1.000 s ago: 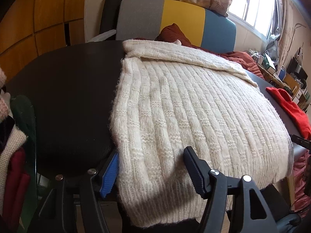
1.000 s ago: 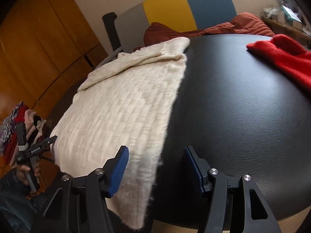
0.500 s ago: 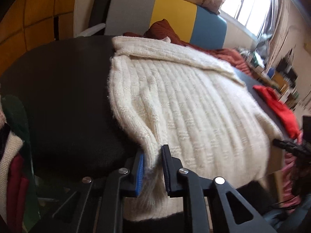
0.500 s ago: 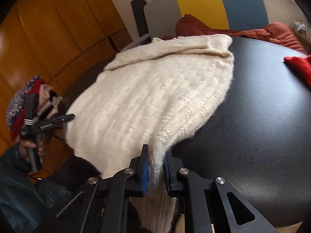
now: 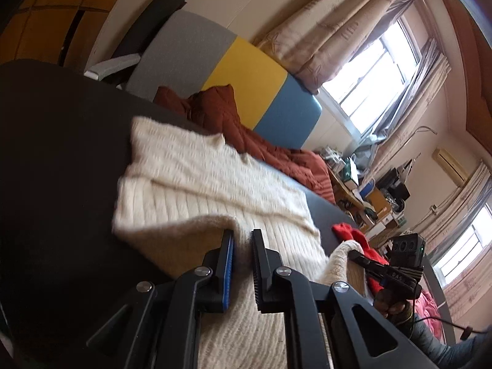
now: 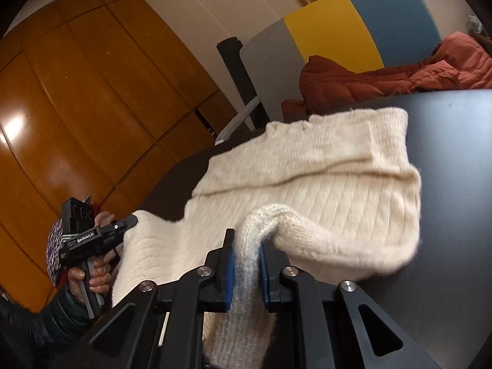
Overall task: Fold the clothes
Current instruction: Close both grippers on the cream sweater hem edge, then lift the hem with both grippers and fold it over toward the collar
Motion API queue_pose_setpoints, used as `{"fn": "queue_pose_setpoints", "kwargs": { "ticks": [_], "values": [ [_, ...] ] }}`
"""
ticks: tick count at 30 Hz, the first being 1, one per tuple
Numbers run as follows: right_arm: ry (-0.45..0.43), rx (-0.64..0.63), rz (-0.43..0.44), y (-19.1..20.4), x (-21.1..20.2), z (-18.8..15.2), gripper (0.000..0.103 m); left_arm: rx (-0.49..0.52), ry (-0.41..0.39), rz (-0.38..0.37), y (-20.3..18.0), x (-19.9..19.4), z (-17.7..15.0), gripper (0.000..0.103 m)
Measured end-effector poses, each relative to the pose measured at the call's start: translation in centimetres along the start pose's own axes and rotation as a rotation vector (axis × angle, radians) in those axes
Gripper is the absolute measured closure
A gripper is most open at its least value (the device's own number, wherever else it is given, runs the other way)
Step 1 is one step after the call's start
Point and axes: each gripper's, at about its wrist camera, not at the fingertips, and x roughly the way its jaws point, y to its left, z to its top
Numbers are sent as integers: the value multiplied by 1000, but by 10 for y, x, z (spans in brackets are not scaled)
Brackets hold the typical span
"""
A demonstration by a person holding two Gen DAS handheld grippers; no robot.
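Note:
A cream ribbed knit sweater (image 5: 196, 178) (image 6: 323, 178) lies on the black table (image 5: 52, 160) (image 6: 455, 166). My left gripper (image 5: 242, 243) pinches the sweater's near left hem corner, its jaws still closing on the knit, and holds it lifted off the table. My right gripper (image 6: 247, 246) is shut on the near right hem corner, which bulges up between its blue pads. Each gripper shows in the other's view: the right gripper (image 5: 356, 255) clamps the hem at the right, and the left gripper (image 6: 132, 220), held by a hand, grips it at the left.
A red garment (image 5: 353, 233) lies on the table's right side. Behind the table stand a grey, yellow and blue chair back (image 5: 246, 73) (image 6: 353, 30) with a rust-red quilt (image 5: 246, 135) (image 6: 399, 77). Wooden cabinets (image 6: 77, 107) are at the left, cluttered shelves (image 5: 369, 193) by the window.
Both grippers went from open around the hem corners to shut on them, then rose and moved forward, lifting the sweater's near edge up over its body.

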Motion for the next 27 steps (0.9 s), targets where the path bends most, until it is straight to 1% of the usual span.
{"fn": "queue_pose_setpoints", "kwargs": {
  "ticks": [3,6,9,12,13,15,16,18,21,25,27],
  "values": [
    [-12,14,-16,-14,17,27,89,2,-23,18,6,20,27,93],
    [-11,28,-42,-31,38,54,89,-9,-30,54,19,52,55,93],
    [8,42,-85,-52,64,78,89,-41,-15,110,40,89,77,94],
    [44,67,-131,-80,91,95,89,-91,12,179,67,124,89,95],
    [59,76,-152,-88,100,98,89,-115,31,200,78,134,89,95],
    [89,112,-164,-106,115,97,89,-164,71,240,100,154,87,96],
    [83,119,-154,-111,117,95,91,-179,90,246,108,158,82,100],
    [82,127,-139,-114,118,91,91,-182,77,233,115,159,70,101],
    [108,108,-129,-112,115,80,91,-175,87,242,111,151,58,102],
    [179,92,-135,-106,106,58,91,-124,111,278,95,134,37,102],
    [187,105,-124,-104,94,46,91,-119,123,284,90,123,27,102]
  ]
}}
